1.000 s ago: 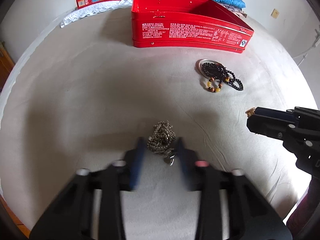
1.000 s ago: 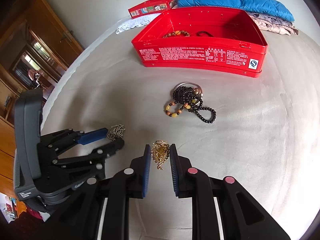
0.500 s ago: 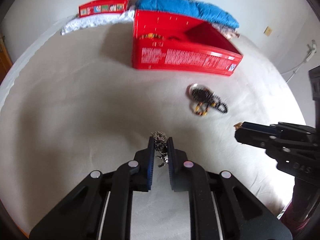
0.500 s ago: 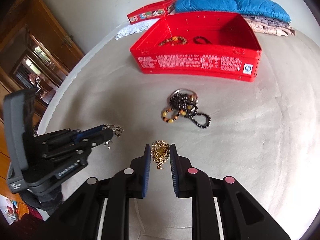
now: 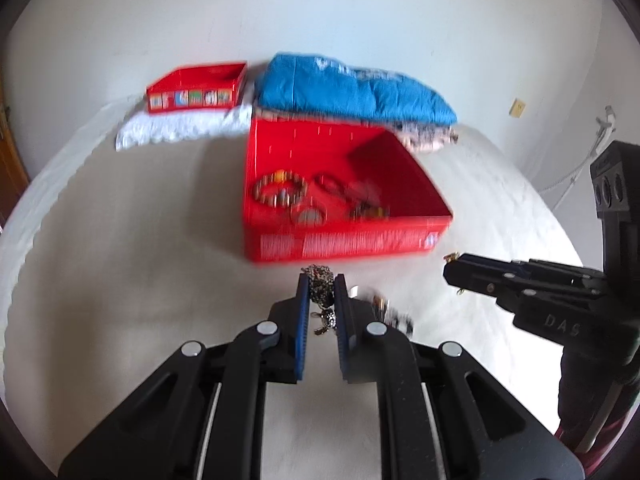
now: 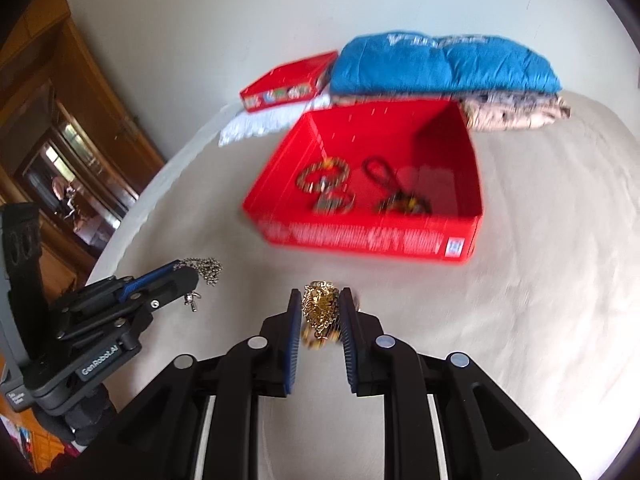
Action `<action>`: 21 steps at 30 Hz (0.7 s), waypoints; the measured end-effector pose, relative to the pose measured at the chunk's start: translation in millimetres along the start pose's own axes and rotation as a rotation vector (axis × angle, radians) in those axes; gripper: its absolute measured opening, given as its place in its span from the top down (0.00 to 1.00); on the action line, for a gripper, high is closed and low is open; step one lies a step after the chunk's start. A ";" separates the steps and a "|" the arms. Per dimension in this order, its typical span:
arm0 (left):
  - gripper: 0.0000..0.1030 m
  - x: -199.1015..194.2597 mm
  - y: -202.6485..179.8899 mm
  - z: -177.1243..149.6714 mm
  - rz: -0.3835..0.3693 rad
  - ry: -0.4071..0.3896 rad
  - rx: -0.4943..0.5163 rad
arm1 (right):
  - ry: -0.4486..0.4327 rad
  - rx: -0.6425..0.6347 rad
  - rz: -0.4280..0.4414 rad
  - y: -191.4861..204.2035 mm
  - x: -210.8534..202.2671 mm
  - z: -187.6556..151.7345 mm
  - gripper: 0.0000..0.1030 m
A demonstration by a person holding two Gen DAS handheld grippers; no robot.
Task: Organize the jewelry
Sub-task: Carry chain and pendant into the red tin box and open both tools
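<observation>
The left gripper (image 5: 320,280) has its jaws clenched on a silver chain (image 5: 319,277), held just in front of the open red tin (image 5: 348,244) on the bed (image 5: 120,280). Right of it, the right gripper (image 6: 320,296) grips a gold chain (image 6: 320,312), also short of the tin's near wall. Beaded bracelets (image 6: 323,176) lie inside the tin, a blue jacket (image 6: 440,64) folded behind it.

We see bed (image 6: 540,300), beige cover, creased. On it: red tin (image 6: 372,240) mid-bed, open; white lace cloth (image 5: 180,130) at far edge; folded patterned fabric (image 6: 516,114) w/ blue quilted bundle (image 6: 440,66) atop.
</observation>
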State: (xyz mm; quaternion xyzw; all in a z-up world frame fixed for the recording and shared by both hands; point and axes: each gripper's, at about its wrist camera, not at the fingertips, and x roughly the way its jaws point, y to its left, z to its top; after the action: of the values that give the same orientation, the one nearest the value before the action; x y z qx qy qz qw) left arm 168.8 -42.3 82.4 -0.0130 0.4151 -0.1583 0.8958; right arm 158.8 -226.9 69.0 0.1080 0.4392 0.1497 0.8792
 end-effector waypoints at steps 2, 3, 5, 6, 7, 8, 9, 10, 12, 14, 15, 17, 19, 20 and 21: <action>0.90 6.5 -3.6 18.9 0.001 -0.025 -0.004 | -0.009 0.011 -0.005 -2.6 2.9 13.6 0.82; 0.90 9.8 -4.6 26.3 -0.001 -0.031 -0.005 | -0.013 0.015 -0.007 -3.6 5.5 20.2 0.82; 0.90 21.2 -7.0 41.0 -0.010 -0.035 -0.008 | -0.022 0.023 -0.026 -6.5 14.5 34.3 0.82; 0.90 28.8 -8.2 47.7 -0.013 -0.031 -0.011 | -0.024 0.026 -0.034 -8.2 17.8 38.1 0.82; 0.90 37.5 -9.2 53.5 -0.017 -0.024 -0.013 | -0.022 0.032 -0.042 -11.8 24.6 43.8 0.82; 0.90 46.1 -10.2 58.4 -0.018 -0.017 -0.014 | -0.015 0.038 -0.044 -15.1 31.3 48.3 0.82; 0.90 54.9 -10.6 63.0 -0.015 -0.009 -0.014 | -0.004 0.046 -0.043 -18.9 38.7 52.2 0.82; 0.90 65.9 -10.4 67.2 -0.013 0.004 -0.017 | 0.004 0.054 -0.042 -24.1 44.1 54.6 0.82; 0.90 86.6 -7.8 73.8 -0.015 0.031 -0.026 | 0.019 0.072 -0.044 -34.2 58.0 61.7 0.82; 0.90 100.7 -4.0 76.7 -0.016 0.051 -0.035 | 0.026 0.082 -0.050 -42.4 67.5 67.2 0.82; 0.90 107.8 -2.1 79.1 -0.016 0.060 -0.038 | 0.029 0.083 -0.053 -45.3 71.2 69.4 0.82; 0.90 122.5 1.1 82.6 -0.010 0.076 -0.039 | 0.040 0.094 -0.064 -51.9 82.3 75.1 0.82; 0.90 133.6 4.3 85.0 -0.002 0.090 -0.041 | 0.047 0.104 -0.062 -57.2 93.0 79.1 0.82; 0.90 138.5 5.8 85.7 0.000 0.095 -0.041 | 0.047 0.105 -0.061 -58.3 96.2 78.8 0.82; 0.90 141.6 7.6 85.6 0.000 0.099 -0.043 | 0.048 0.104 -0.061 -58.7 99.2 78.7 0.82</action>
State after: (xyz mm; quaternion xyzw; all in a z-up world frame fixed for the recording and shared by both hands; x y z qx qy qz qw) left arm 320.7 -86.1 32.6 -0.0241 0.4620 -0.1497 0.8738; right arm 288.5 -250.7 23.2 0.1362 0.4703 0.1022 0.8659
